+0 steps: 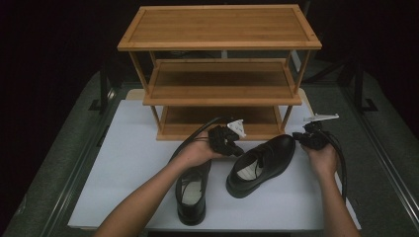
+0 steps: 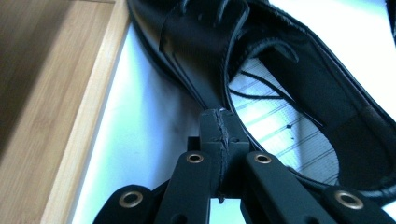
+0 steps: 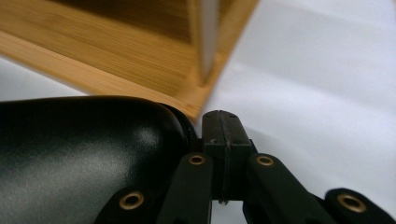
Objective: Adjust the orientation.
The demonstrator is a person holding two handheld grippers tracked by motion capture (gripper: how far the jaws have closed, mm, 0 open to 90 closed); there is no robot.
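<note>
Wooden rack [image 1: 220, 74], three shelves, stands at the far end of a white board [image 1: 123, 163]; all places below taken from the rack. Two black shoes lie on the board in front of it. The right shoe [image 1: 264, 163] lies just before the rack's bottom shelf, toward its right half, slanted, toe nearest the rack's right front leg and heel toward the person; its opening faces up and shows a pale insole. The left shoe [image 1: 191, 195] lies farther from the rack, before its left half, partly under the left forearm, heel end toward the person. Left gripper [image 1: 236, 150], in the left hand, sits close in front of the bottom shelf near its middle, right at the right shoe's collar; the left gripper view has the gripper [image 2: 219, 122] with jaws pressed together, nothing between them, tips at the edge of the shoe's [image 2: 299, 84] opening, rack edge [image 2: 70, 116] beside. Right gripper [image 1: 298, 138] sits by the rack's right front corner, at the shoe's toe; in the right gripper view the gripper [image 3: 223, 122] has jaws closed flat on each other, empty, the glossy toe [image 3: 84, 154] just beside them, whether touching cannot be told, the rack's corner post [image 3: 205, 42] beyond.
</note>
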